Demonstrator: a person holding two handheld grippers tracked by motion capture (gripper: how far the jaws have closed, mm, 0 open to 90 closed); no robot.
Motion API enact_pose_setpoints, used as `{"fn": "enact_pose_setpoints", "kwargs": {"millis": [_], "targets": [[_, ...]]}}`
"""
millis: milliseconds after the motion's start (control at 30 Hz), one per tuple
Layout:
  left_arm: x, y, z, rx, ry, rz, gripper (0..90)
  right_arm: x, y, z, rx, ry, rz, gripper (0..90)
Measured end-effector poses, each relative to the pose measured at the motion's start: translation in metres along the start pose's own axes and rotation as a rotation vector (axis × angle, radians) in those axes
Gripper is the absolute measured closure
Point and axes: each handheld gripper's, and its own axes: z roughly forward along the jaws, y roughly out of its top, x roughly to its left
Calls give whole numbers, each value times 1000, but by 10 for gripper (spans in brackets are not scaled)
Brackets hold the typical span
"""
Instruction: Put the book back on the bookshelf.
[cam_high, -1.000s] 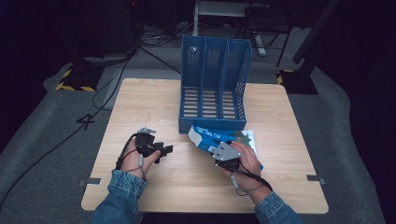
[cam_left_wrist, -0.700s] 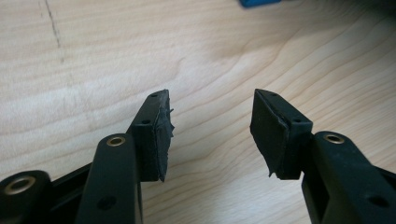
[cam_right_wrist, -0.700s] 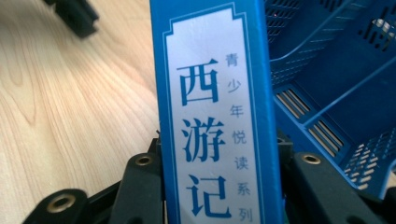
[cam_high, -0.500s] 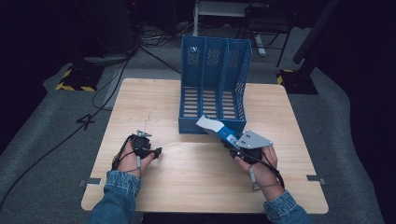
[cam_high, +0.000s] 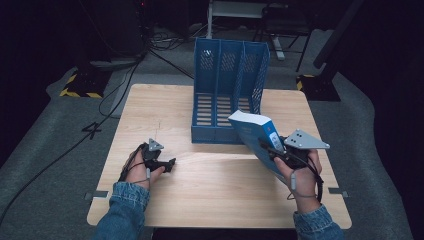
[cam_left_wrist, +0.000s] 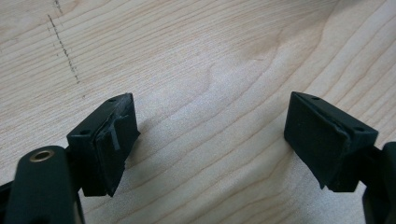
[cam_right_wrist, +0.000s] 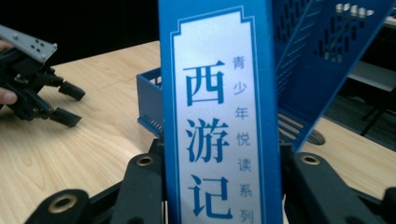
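Blue book (cam_high: 256, 134) clamped in right hand-held gripper (cam_high: 278, 154), lifted off table (cam_high: 220, 200).

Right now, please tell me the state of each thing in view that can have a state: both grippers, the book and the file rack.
left gripper: open, holding nothing, low over the table
right gripper: shut on the book
book: closed, lifted off the table, tilted, spine toward the right gripper's camera
file rack: upright on the table, its three compartments empty
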Motion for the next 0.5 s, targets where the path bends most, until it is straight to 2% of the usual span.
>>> {"fn": "enact_pose_setpoints", "kwargs": {"millis": [167,367,500], "targets": [[0,0,1,-2,-1,-3,170,-9,5,-9,-13,-11,29,618],[0,1,1,2,-4,1,168,-22,8,-21,-53,16,97,619],[0,1,1,0,-2,0,168,-26,8,-26,-76,29,123,619]]}}
